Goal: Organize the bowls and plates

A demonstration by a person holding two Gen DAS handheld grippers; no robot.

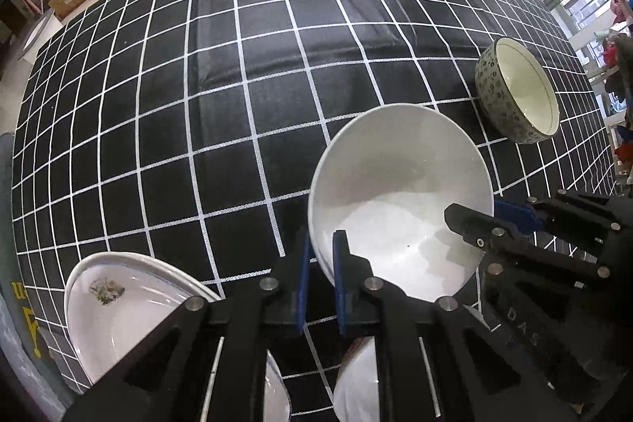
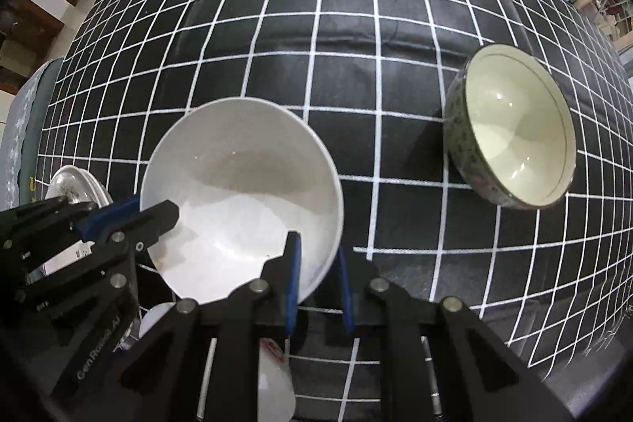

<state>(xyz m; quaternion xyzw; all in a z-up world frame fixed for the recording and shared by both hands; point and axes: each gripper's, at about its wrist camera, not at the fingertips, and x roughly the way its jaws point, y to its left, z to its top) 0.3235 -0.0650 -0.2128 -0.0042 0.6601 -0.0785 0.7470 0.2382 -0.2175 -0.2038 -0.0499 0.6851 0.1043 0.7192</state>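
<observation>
Step in hand: white bowl (image 1: 399, 200) carried between two grippers, apparently clear of the checked cloth (image 1: 237, 86).
Left gripper (image 1: 319, 263): clenched on the bowl's near rim, blue pads either side of the wall.
Right gripper (image 2: 318, 263): grasping the opposite rim, one finger inside, one outside.
Location: bowl hangs over the cloth, between the stacked plates (image 1: 118, 303) and the patterned bowl (image 2: 510, 129).
Next move, judged: keep both grips level, carry it to the patterned bowl and nest it; which bowl fits inside cannot be told through the fisheye.
Appearance: plain glossy white, deep, empty, one dark speck inside.
Companion bowl: floral outside, cream inside, thin rim line.
</observation>
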